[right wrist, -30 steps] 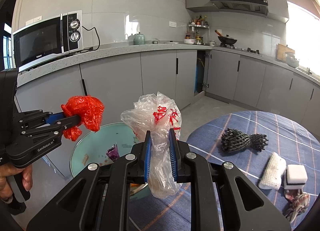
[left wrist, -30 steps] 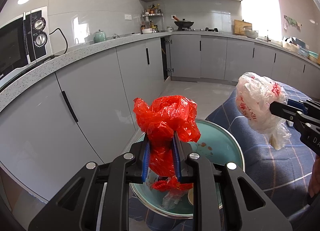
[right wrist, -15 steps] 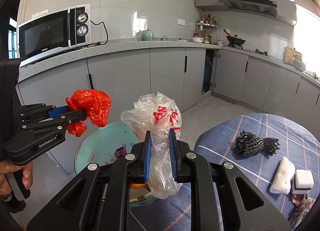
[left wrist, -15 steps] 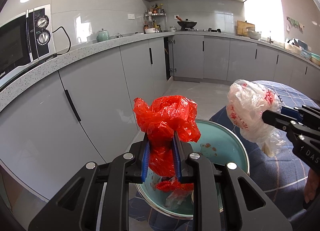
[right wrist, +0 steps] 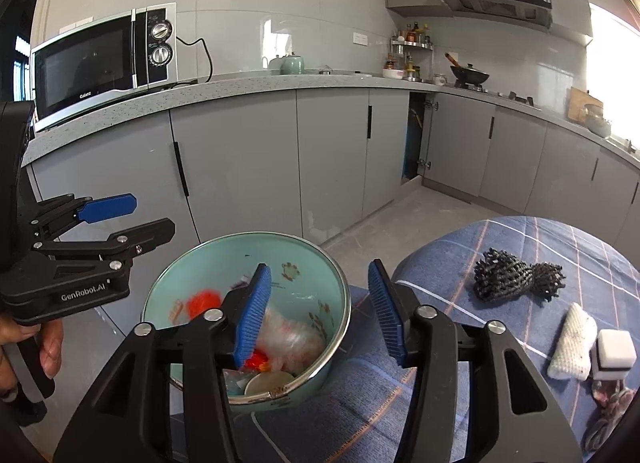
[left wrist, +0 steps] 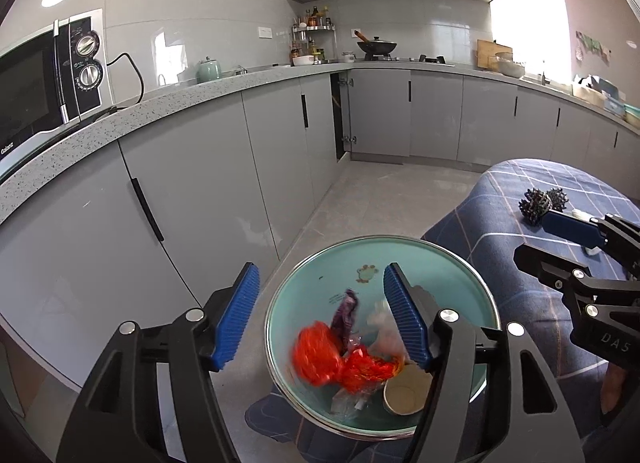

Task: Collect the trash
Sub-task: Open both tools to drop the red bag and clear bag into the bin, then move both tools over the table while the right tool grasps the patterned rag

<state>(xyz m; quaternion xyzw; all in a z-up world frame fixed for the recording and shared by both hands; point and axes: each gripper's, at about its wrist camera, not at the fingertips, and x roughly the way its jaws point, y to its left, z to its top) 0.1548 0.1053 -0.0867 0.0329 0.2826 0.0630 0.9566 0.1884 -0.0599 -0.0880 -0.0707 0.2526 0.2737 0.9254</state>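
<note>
A teal bin with a metal rim stands beside the table. My left gripper hangs over it, jaws opening, nothing between them. The red plastic bag is a blur, dropping among the rubbish inside. My right gripper is also above the bin, jaws opening and empty. The clear bag with red print lies inside under it, beside the red bag. Each gripper shows in the other's view: right gripper, left gripper.
On the blue plaid tablecloth lie black mesh netting, a white foam net, a white sponge block and a crumpled wrapper. Grey cabinets and a counter with a microwave run behind the bin.
Both grippers have opened. The red bag has left the left gripper and the clear bag the right one; both are down in the bin.
</note>
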